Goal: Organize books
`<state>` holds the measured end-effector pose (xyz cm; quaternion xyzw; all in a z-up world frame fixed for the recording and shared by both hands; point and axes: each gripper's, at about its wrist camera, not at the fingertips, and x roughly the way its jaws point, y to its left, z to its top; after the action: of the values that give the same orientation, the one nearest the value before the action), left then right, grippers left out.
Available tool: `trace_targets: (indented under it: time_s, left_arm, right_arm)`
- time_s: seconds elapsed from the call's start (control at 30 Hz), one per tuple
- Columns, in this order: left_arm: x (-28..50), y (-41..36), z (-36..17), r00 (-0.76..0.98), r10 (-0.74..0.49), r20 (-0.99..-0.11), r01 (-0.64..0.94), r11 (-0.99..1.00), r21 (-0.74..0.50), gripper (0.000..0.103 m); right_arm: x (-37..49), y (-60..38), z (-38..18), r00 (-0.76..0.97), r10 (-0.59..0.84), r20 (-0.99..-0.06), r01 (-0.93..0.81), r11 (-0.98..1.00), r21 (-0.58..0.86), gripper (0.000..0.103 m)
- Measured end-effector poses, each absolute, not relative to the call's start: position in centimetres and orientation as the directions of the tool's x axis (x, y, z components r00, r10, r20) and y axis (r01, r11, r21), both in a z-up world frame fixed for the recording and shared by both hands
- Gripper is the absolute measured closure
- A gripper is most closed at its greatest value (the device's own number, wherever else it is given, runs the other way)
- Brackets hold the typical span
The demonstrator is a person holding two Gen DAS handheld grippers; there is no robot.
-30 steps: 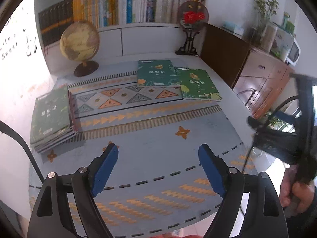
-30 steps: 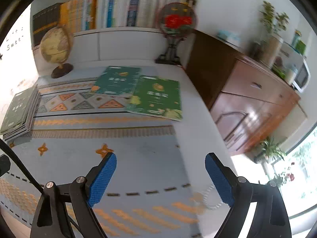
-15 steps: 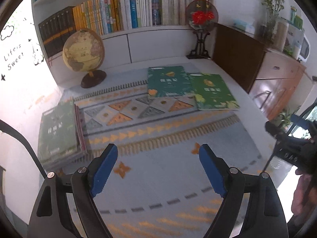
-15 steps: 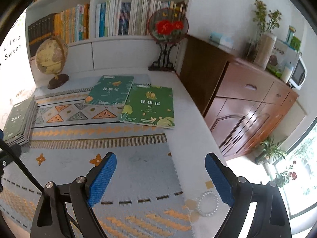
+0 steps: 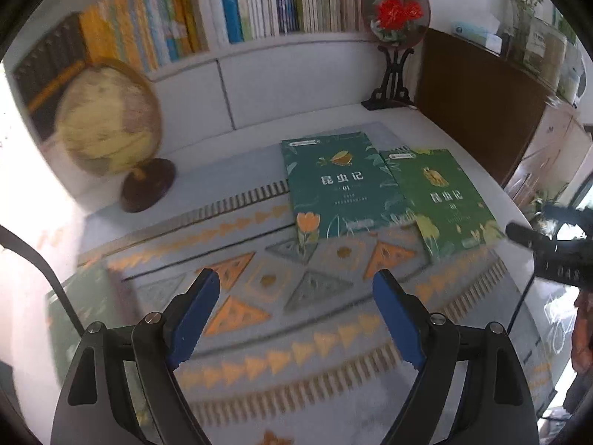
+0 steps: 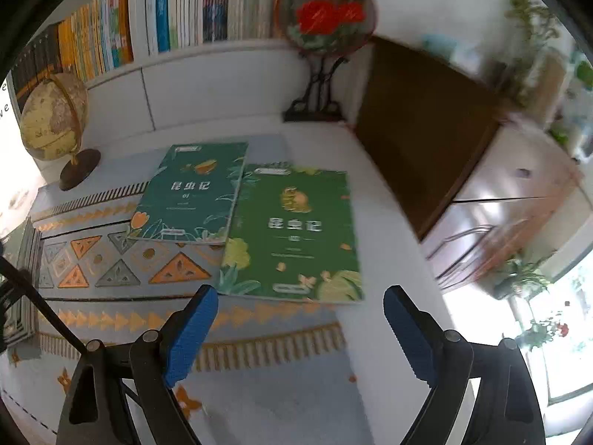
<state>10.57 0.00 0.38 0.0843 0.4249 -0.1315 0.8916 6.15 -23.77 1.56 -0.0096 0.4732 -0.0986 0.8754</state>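
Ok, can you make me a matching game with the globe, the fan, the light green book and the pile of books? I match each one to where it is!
Things:
1. globe
2. fan
3. light green book
4. pile of books

Places:
A. left edge of the mat
B. lying flat, overlapping the dark green book
C. back left, on a round dark base
D. on a black stand beside the brown cabinet

Pairs: 1-C, 2-D, 3-B, 4-A
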Motion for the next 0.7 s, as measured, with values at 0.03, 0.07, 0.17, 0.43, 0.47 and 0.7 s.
trace_targets:
  time_s: [0.03,0.07,0.17,0.43,0.47,0.7]
  left_arm:
    - [12.1,0.0,-0.2,0.584,-0.187,-0.790,0.324,0.946,0.016,0.019]
    - [13.4,-0.1,-0.8,0.565,-0.201,-0.800,0.334,0.943,-0.001,0.019]
    - [17.3,-0.1,-2.4,0.502,-0.271,-0.821,0.368,0.926,-0.081,0.019]
    - [23.8,-0.4,-7.0,0.359,-0.346,-0.867,0.414,0.891,-0.185,0.020]
    - [24.1,-0.4,-7.4,0.348,-0.355,-0.868,0.412,0.889,-0.199,0.019]
    - [25.5,0.0,-9.1,0.315,-0.427,-0.847,0.387,0.873,-0.297,0.019]
  right_arm:
    - [7.3,-23.8,0.9,0.511,-0.148,-0.847,0.156,0.985,-0.078,0.013]
    - [8.2,-23.8,0.5,0.501,-0.121,-0.857,0.148,0.988,-0.053,0.013]
    - [10.8,-23.5,-0.7,0.484,-0.086,-0.871,0.146,0.989,-0.016,0.013]
    - [17.6,-22.7,-3.5,0.409,-0.020,-0.913,0.106,0.994,0.026,0.013]
    - [18.2,-22.7,-3.9,0.400,-0.003,-0.917,0.097,0.995,0.039,0.013]
    - [22.0,-22.9,-5.9,0.359,0.063,-0.931,0.072,0.993,0.095,0.013]
